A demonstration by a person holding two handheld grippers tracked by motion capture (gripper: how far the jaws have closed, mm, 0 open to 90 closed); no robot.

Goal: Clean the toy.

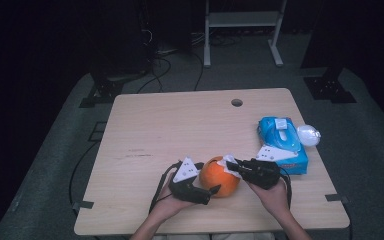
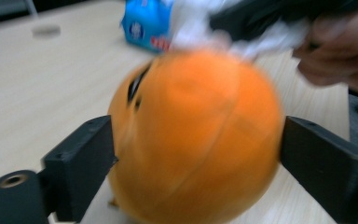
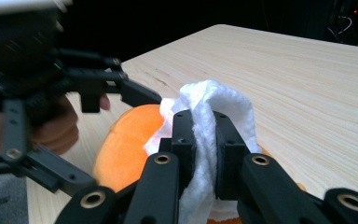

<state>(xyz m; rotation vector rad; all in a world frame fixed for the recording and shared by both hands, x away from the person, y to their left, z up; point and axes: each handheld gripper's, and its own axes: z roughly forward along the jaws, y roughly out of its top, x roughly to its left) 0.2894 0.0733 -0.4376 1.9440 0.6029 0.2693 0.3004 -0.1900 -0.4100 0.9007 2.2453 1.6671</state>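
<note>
One round orange plush ball [image 1: 219,177] on light wooden desk [image 1: 180,130]: left gripper [image 1: 206,192] jaws wide, flanking it; right gripper [image 1: 231,164] jaws clamped on white tissue [image 3: 209,100] atop ball.

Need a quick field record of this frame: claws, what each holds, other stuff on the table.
left claw: wide around the orange ball, jaws at its two sides; contact unclear, view blurred
right claw: shut on a white tissue, held on top of the ball
ball: on the table, near the front edge
tissue pack: blue, right of the ball
white object: beside the pack, at the table's right edge
</note>
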